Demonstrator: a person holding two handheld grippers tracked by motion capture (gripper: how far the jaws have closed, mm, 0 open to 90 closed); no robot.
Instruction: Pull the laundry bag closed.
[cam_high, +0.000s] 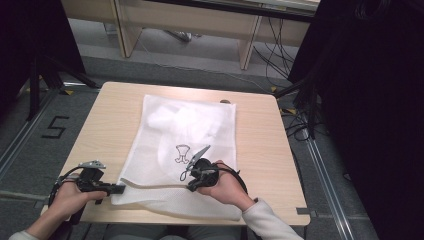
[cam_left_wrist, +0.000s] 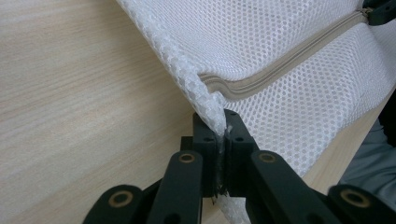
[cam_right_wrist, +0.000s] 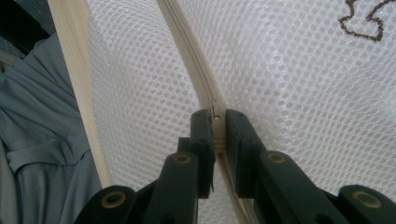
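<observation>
High view: white mesh zip bag (cam_high: 185, 150) lies flat mid-desk (cam_high: 260, 145); left tool (cam_high: 119, 188) at its 7 o'clock corner, right tool (cam_high: 192, 187) at 6 o'clock. Left gripper view: left tool (cam_left_wrist: 223, 128) pinches the bag's corner edge beside the beige zipper (cam_left_wrist: 280, 63). Right gripper view: right tool (cam_right_wrist: 217, 123) is clamped on the zipper.

From where I steer, the tabletop (cam_high: 107, 120) left of the mesh bag (cam_high: 185, 130) lies bare, and so does the strip to its right up to the table's edge. The bag covers the middle. My left gripper (cam_high: 119, 188) and right gripper (cam_high: 191, 187) sit along the near edge, with the zipper (cam_high: 150, 185) stretched between them, barring that lane.
</observation>
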